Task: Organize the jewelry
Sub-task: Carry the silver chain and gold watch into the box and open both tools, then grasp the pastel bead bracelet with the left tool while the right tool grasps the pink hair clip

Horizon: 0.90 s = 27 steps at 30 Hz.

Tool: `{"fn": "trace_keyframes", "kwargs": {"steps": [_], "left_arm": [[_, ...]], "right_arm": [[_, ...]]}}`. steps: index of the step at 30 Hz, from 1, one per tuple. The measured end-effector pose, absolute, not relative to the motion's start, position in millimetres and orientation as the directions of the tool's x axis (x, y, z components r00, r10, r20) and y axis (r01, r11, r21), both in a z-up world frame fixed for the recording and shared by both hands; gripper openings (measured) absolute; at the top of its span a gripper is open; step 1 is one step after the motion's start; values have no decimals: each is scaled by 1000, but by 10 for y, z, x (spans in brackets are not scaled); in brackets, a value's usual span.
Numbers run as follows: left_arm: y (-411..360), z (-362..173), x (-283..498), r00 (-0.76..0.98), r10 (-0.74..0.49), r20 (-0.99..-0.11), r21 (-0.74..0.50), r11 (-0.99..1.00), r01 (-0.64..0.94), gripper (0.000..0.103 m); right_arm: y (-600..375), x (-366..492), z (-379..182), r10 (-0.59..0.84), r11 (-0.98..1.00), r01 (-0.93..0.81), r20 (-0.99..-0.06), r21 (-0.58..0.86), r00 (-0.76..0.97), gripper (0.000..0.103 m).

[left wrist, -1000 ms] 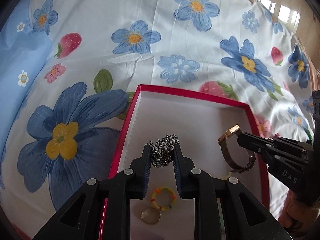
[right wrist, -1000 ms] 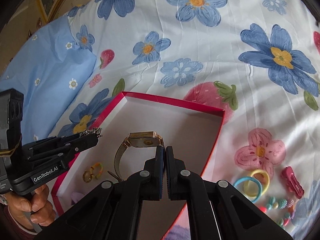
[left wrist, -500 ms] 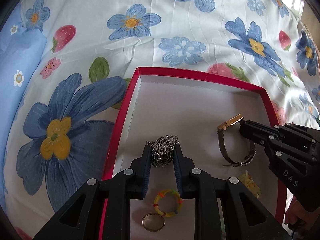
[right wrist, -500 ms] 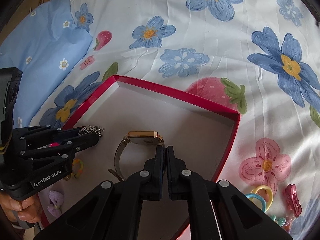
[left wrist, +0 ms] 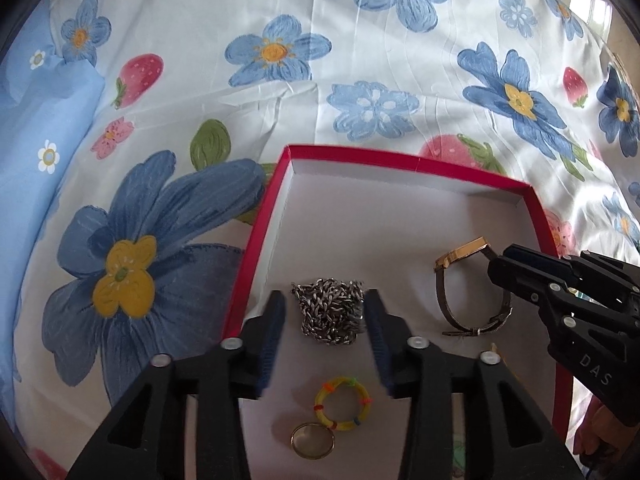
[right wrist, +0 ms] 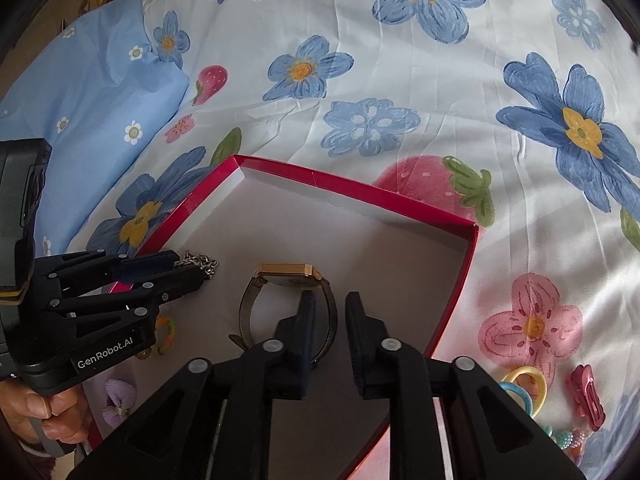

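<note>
A red box with a white floor lies on the flowered bedsheet. A heap of silver chain rests on that floor between the fingers of my left gripper. Its jaws are opening and the pads stand clear of the chain. A gold-faced watch with a mesh strap lies further right in the box. My right gripper straddles the strap with its jaws opening, and the pads do not press on it. Across views I see the right gripper, the watch, the left gripper and the chain.
A yellow beaded ring, a gold ring and a purple bow also lie in the box. Hair ties, a pink clip and beads sit on the sheet to the right. A blue pillow lies left.
Both grippers were shut, the left on the chain and the right on the watch strap. Both have now spread their jaws, and the chain and the watch lie loose on the box floor.
</note>
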<state>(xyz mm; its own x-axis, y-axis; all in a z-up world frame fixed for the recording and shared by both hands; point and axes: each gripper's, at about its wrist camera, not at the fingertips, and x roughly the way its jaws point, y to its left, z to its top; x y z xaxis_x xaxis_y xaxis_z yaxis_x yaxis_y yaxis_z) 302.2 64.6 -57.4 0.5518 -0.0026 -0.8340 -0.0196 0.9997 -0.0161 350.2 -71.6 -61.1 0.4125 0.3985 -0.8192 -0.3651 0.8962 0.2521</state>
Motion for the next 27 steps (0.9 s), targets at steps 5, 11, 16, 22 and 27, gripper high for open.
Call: {"fn": "trace_keyframes", "kwargs": {"steps": [5, 11, 16, 22, 27], "left_arm": [[649, -412, 2862, 584, 1, -812, -15, 1000, -23, 55], [680, -239, 2541, 620, -8, -785, -50, 997, -51, 66], [684, -153, 2270, 632, -41, -774, -108, 992, -68, 70], [624, -93, 1997, 642, -64, -764, -144, 987, -73, 75], [516, -80, 1883, 639, -85, -765, -156, 986, -55, 76]], "right_arm": [[-807, 3424, -460, 423, 892, -354, -793, 280, 439, 21], [-1066, 3216, -295, 441, 893, -318, -760, 318, 478, 46], [-1374, 3004, -261, 431, 902, -263, -753, 343, 497, 46], [-1785, 2702, -209, 403, 914, -194, -745, 356, 531, 53], [-2064, 2508, -205, 371, 924, -135, -751, 358, 547, 55]]}}
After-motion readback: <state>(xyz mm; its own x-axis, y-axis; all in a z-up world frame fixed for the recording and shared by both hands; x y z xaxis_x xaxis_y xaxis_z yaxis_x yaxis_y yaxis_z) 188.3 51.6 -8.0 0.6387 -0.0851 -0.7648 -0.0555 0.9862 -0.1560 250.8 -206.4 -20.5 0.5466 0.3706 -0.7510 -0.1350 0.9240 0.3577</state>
